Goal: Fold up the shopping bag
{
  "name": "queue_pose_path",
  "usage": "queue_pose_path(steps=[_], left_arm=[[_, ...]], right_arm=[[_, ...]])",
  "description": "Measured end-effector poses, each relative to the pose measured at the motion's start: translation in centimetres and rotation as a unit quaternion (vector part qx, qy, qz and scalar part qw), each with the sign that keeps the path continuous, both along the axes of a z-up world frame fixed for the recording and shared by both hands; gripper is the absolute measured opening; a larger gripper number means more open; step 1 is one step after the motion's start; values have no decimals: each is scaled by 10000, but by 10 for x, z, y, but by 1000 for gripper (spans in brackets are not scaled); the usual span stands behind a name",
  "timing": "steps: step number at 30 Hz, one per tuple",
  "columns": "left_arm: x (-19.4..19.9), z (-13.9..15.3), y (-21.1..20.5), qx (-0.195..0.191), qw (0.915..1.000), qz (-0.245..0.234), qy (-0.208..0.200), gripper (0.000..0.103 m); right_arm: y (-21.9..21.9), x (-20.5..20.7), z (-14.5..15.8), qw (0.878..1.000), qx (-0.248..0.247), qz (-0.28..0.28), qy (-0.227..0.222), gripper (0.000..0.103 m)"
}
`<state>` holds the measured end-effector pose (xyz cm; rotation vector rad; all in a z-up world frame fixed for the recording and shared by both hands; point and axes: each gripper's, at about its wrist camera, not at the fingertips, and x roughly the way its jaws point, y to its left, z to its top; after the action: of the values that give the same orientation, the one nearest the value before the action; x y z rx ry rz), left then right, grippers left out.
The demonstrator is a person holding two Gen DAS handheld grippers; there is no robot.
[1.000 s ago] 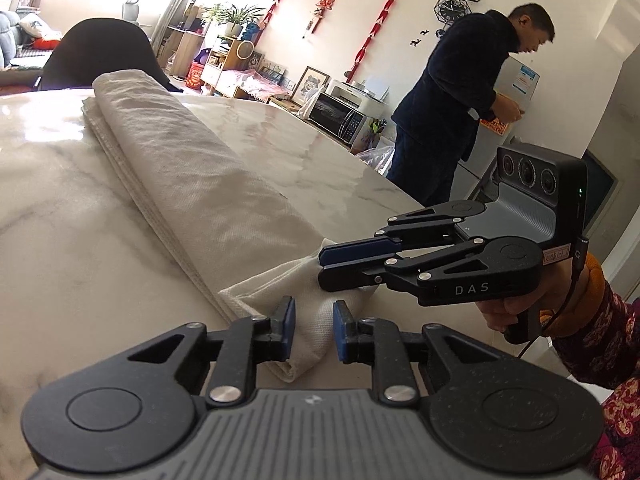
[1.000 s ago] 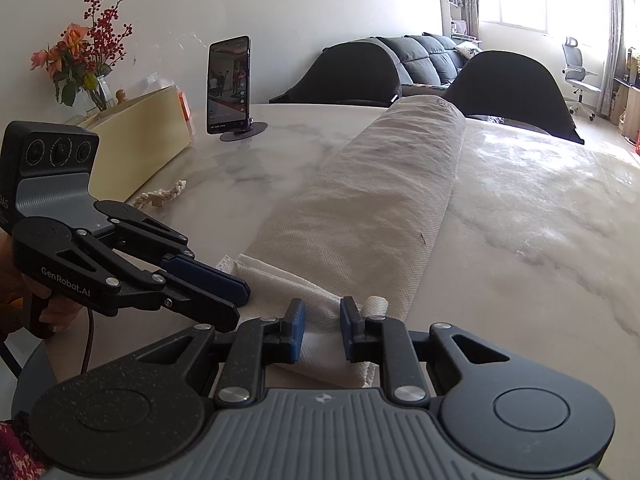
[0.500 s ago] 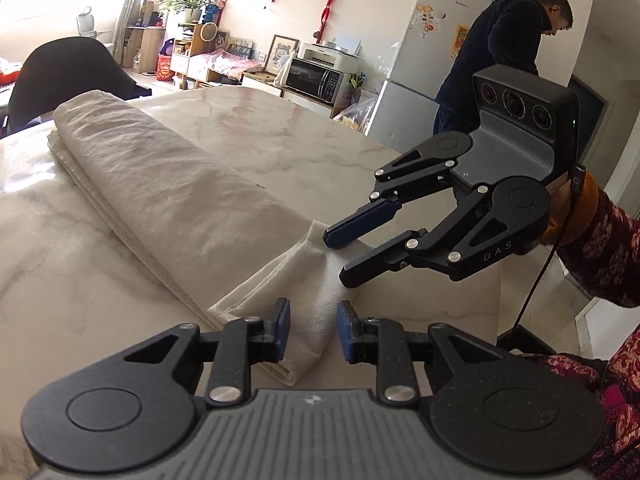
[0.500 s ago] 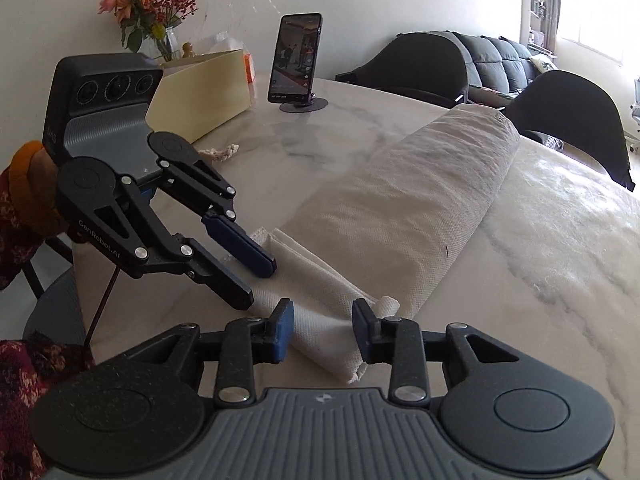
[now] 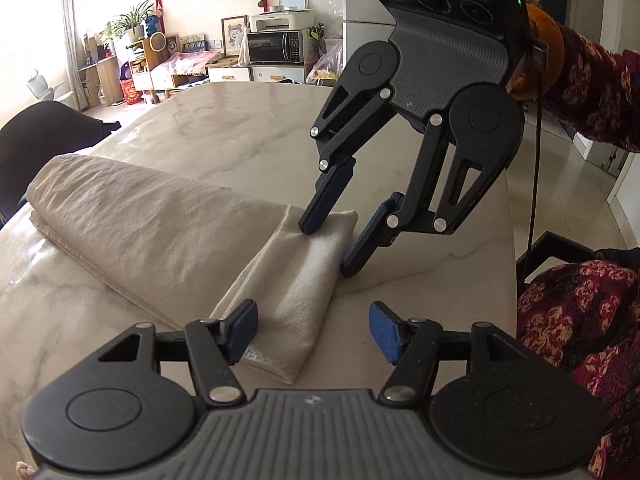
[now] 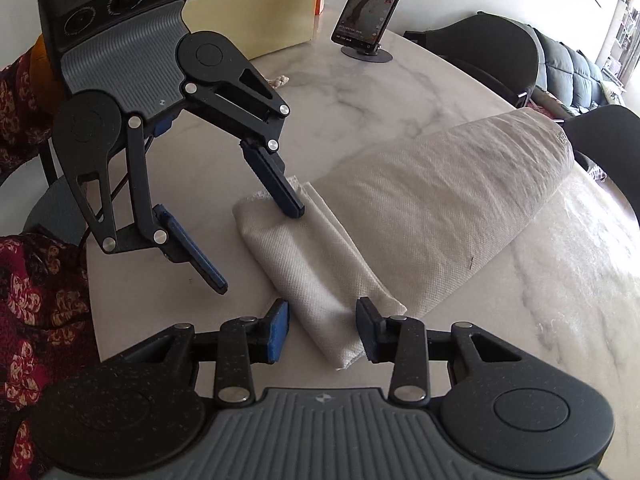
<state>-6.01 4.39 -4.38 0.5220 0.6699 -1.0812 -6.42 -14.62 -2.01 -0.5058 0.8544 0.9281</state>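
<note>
The cream woven shopping bag (image 5: 140,220) lies on the marble table (image 5: 240,128) as a long folded strip, with its near end (image 5: 304,276) doubled over flat. My left gripper (image 5: 314,332) is open; the folded end lies between and below its fingers. My right gripper (image 5: 330,246) faces it from above, open, with one fingertip (image 5: 310,224) resting on the fold. In the right wrist view the bag (image 6: 440,208) runs away to the right. The right gripper (image 6: 322,336) straddles the folded end (image 6: 316,264). The left gripper (image 6: 256,248) stands open with one finger on the cloth.
A phone on a stand (image 6: 370,6), a yellow box (image 6: 256,12) and a bit of rope (image 6: 280,80) sit at the table's far side. Black chairs (image 6: 492,52) (image 5: 40,136) ring the table. A person's patterned sleeve (image 5: 580,320) is at the near table edge.
Both grippers have opened wide and let go of the bag's end, which now lies doubled over flat. Both have risen and tilted down over it.
</note>
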Motion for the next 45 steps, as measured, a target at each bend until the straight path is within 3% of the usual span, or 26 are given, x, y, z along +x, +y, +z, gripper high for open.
queue_pose_path(steps=[6, 11, 14, 22, 28, 32, 38, 40, 45], left_arm=[[8, -6, -4, 164, 9997, 35, -201, 65], [22, -6, -2, 38, 9995, 278, -118, 52], [34, -5, 3, -122, 9983, 575, 57, 41], [56, 0, 21, -686, 9897, 893, 888, 40], [70, -3, 36, -1212, 9757, 1106, 1449, 40], [78, -5, 45, -1483, 9642, 1239, 1815, 39], [80, -10, 63, -1841, 9457, 1378, 2296, 34], [80, -11, 65, -1914, 9433, 1390, 2330, 34], [80, -16, 70, -2097, 9368, 1420, 2413, 30]], right_arm=[[-20, 32, 1, 9933, 674, -308, 885, 36], [-40, 53, -5, 9774, 1296, -571, 1569, 33], [-50, 55, -7, 9710, 1574, -618, 1690, 32], [-41, 35, -3, 9886, 1268, -43, 816, 35], [-32, 22, -3, 9950, 900, 395, 169, 40], [-30, 20, -4, 9951, 822, 549, -20, 42], [-31, 30, -8, 9946, 967, 372, -69, 42], [-33, 38, -11, 9944, 1049, 165, -9, 38], [-49, 60, -14, 9822, 1678, -412, 743, 32]])
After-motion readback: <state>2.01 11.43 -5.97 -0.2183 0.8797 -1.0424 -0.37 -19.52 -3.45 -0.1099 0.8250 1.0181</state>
